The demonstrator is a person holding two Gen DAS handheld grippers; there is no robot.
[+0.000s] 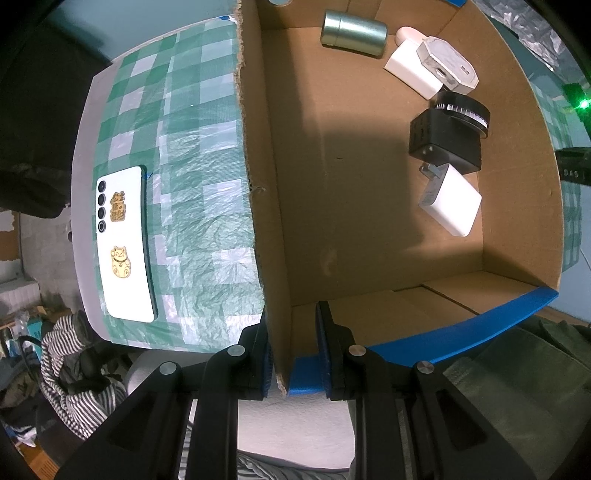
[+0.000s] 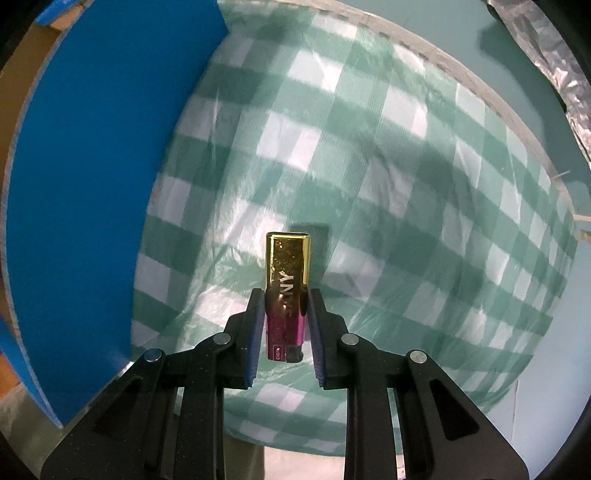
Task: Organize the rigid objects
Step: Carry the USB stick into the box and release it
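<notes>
My right gripper (image 2: 286,295) is shut on a gold and magenta USB stick (image 2: 288,266), held a little above the green checked tablecloth (image 2: 406,184); its shadow lies just behind it. My left gripper (image 1: 293,312) points straight down and is shut on the near corner wall of the cardboard box (image 1: 258,206). Inside the box lie a silver tin (image 1: 352,33), two white chargers (image 1: 413,68) at the back, a black adapter (image 1: 445,142) and another white charger (image 1: 452,201). A white phone (image 1: 123,243) with gold stickers lies on the cloth left of the box.
The box's blue outer wall (image 2: 92,184) rises at the left of the right wrist view. A striped garment (image 1: 70,369) and clutter lie below the table's near edge. Crinkled foil (image 2: 561,74) lies beyond the table at the upper right.
</notes>
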